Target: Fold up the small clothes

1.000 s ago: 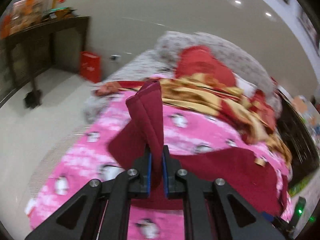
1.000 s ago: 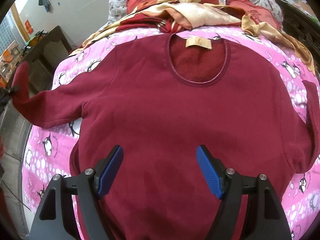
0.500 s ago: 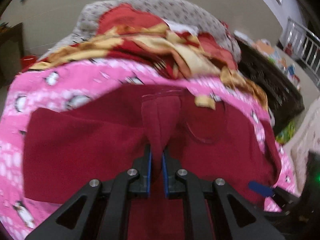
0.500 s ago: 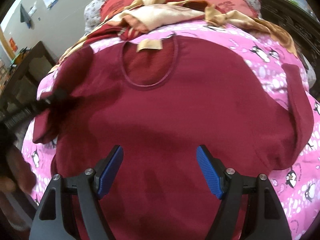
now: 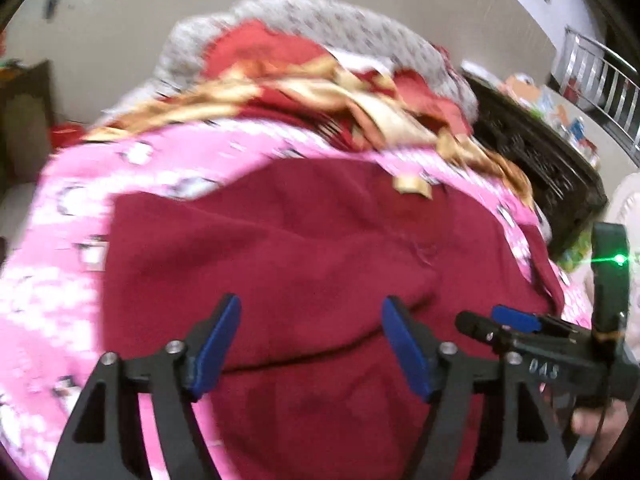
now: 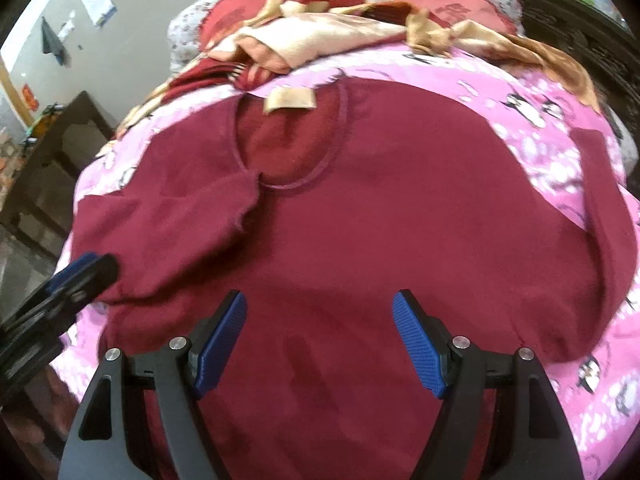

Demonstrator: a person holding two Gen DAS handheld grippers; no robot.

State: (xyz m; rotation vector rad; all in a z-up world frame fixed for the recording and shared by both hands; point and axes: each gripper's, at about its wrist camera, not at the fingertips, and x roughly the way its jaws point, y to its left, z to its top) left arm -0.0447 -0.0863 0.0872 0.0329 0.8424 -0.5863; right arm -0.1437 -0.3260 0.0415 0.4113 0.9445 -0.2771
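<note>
A dark red long-sleeved sweater (image 6: pixel 380 216) lies flat on the pink penguin bedspread (image 6: pixel 532 120), neck and tan label (image 6: pixel 290 100) away from me. Its left sleeve (image 6: pixel 192 216) is folded across the chest, cuff by the neckline. Its right sleeve (image 6: pixel 600 208) lies along the right side. My left gripper (image 5: pixel 312 340) is open and empty over the sweater (image 5: pixel 300 248); it also shows at the left edge of the right wrist view (image 6: pixel 80 272). My right gripper (image 6: pixel 320 340) is open and empty over the lower body; it shows in the left wrist view (image 5: pixel 516 320).
A crumpled red and gold blanket (image 6: pixel 340 28) and grey floral pillows (image 5: pixel 320 20) lie at the head of the bed. A dark wooden table (image 6: pixel 52 160) stands left of the bed. Dark carved furniture (image 5: pixel 540 160) stands to the right.
My left gripper carried the left sleeve over the sweater's chest, then opened and let it go. The sleeve now lies folded across the body. The right gripper stayed open.
</note>
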